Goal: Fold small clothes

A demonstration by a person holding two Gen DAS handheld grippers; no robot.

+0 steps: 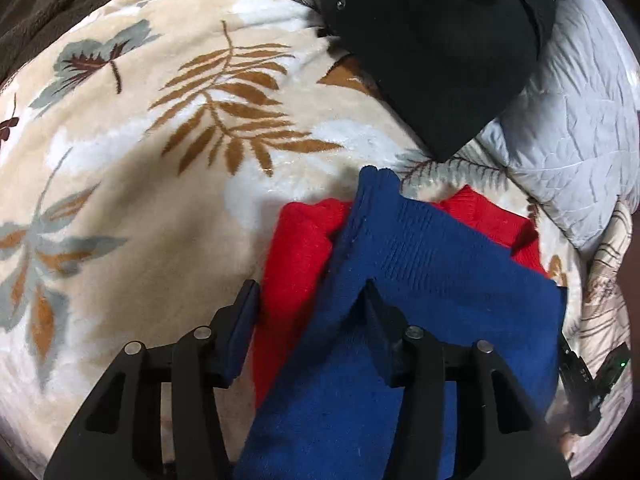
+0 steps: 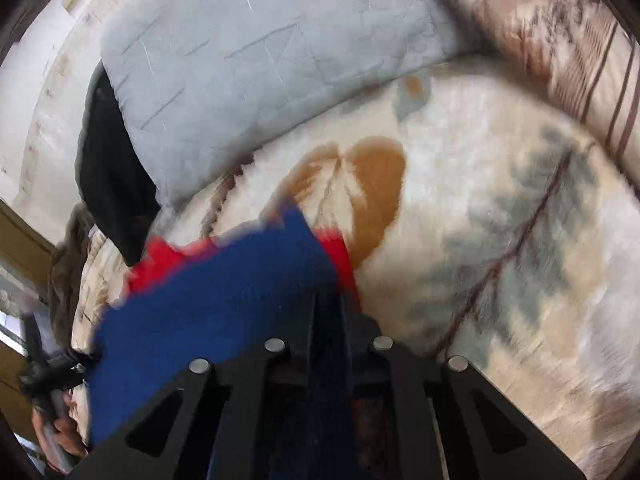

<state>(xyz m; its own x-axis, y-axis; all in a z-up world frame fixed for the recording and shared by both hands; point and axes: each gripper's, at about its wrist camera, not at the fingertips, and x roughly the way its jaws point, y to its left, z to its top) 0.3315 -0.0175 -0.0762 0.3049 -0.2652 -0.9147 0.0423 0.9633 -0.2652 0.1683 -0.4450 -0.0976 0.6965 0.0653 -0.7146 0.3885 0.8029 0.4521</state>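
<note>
A blue knit garment [image 1: 420, 280] lies over a red knit garment [image 1: 296, 264] on the leaf-print blanket [image 1: 160, 184]. My left gripper [image 1: 310, 300] is open above their left side; the blue cloth drapes over its right finger [image 1: 380, 328], and the left finger [image 1: 240, 328] is beside the red one. In the right wrist view my right gripper [image 2: 328, 304] is shut on the blue garment [image 2: 224, 292], which hangs to its left over the red garment [image 2: 160, 260]. That view is blurred.
A black garment [image 1: 440, 52] lies at the far side of the blanket. A pale grey quilted pillow [image 1: 568, 152] [image 2: 260, 60] lies at the right, a striped pillow [image 2: 560, 48] beyond it. A brown blanket [image 1: 48, 8] lies at the far left.
</note>
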